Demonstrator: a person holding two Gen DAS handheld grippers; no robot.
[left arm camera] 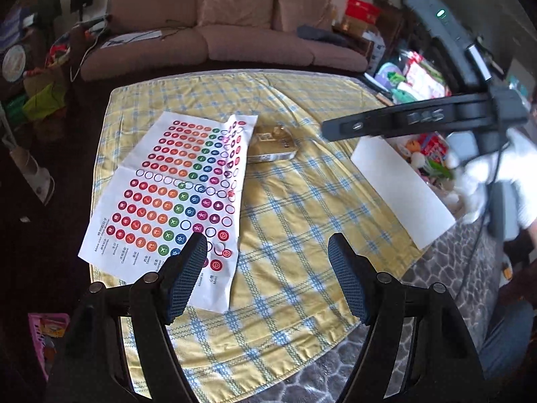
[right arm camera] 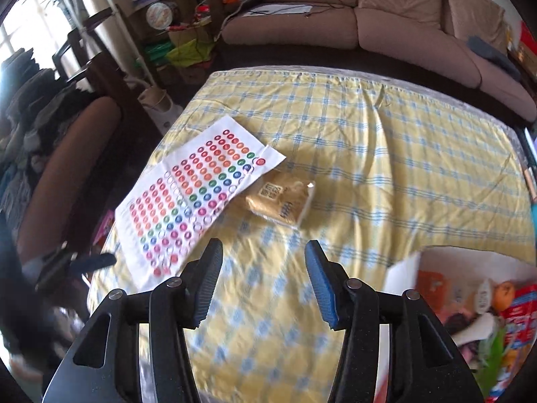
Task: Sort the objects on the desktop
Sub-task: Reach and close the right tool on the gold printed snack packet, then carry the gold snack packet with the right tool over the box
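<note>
— So, what lies on the cloth (left arm camera: 302, 235)?
— One sheet (left arm camera: 174, 188) of round stickers in red, orange, green, blue and pink rows, creased, with some circles empty. It sits at the left of the yellow-and-blue check. Just beside it, at its far right corner, is one gold box (left arm camera: 273, 144) with a code square on top; the sheet's corner overlaps the box.
— And the tongs?
— Left gripper (left arm camera: 268, 278) is spread wide, empty, hovering above the cloth near the sheet's near edge. Right gripper (right arm camera: 263, 282) is likewise spread, holding nothing.
— Anything hard to read?
— The box's lettering is blurred. One white bin (left arm camera: 402, 188) at the right is cut off; toys and packets inside are a jumble I cannot count. The right-wrist view smears near the fingers. One sofa (left arm camera: 218, 16) stands behind.
</note>
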